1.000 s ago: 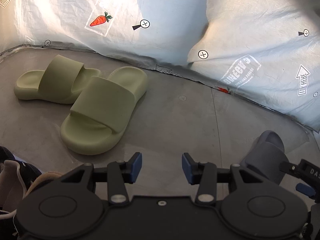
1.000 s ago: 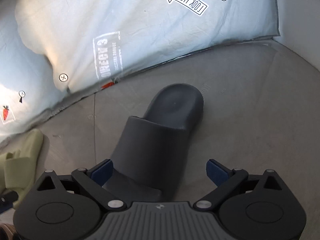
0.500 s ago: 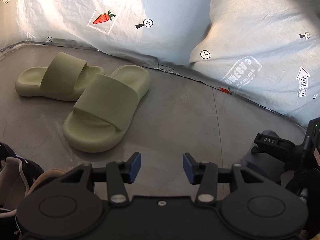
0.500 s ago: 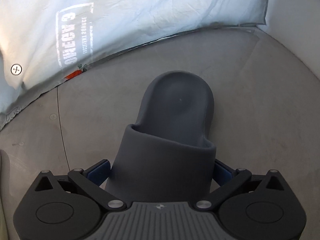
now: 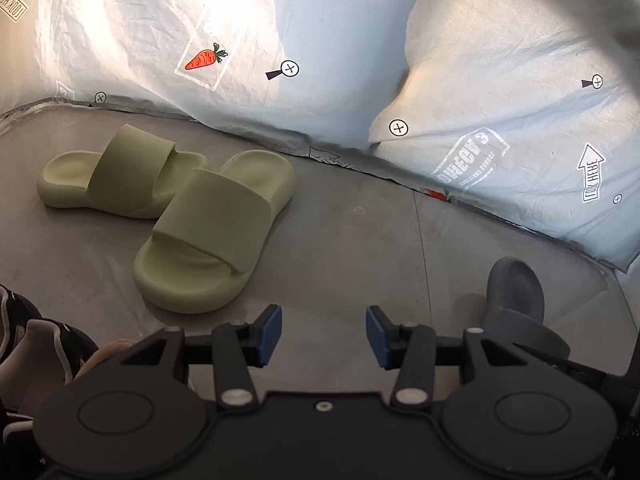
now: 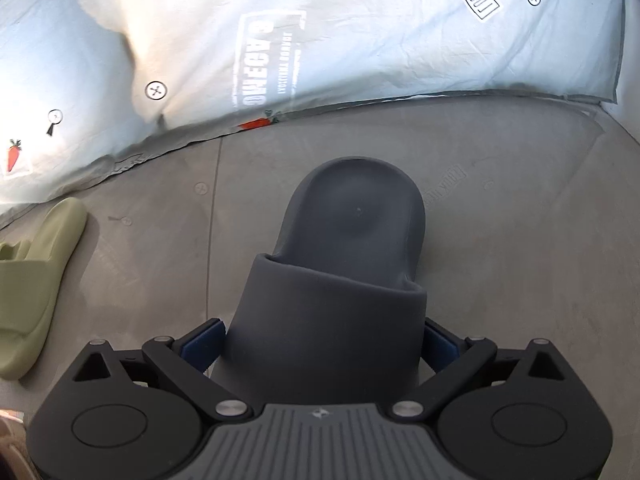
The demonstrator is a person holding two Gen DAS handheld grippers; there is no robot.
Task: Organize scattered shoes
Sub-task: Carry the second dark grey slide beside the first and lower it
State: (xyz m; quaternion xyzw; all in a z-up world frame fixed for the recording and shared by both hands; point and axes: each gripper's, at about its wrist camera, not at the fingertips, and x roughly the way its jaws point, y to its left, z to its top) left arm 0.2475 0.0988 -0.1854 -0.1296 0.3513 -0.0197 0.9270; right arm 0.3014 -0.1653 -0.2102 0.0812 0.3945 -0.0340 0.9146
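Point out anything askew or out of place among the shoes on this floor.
The two green slides are crooked: the nearer green slide lies angled across the farther green slide, overlapping it instead of sitting parallel. The dark grey slide sits alone, without its mate in view, between the fingers of the right claw.

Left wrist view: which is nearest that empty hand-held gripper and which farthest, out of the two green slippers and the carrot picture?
1. Front green slipper, just ahead of the left hand-held gripper, to its left.
2. Back green slipper, behind it, farther left.
3. Carrot picture, up on the sheet behind.
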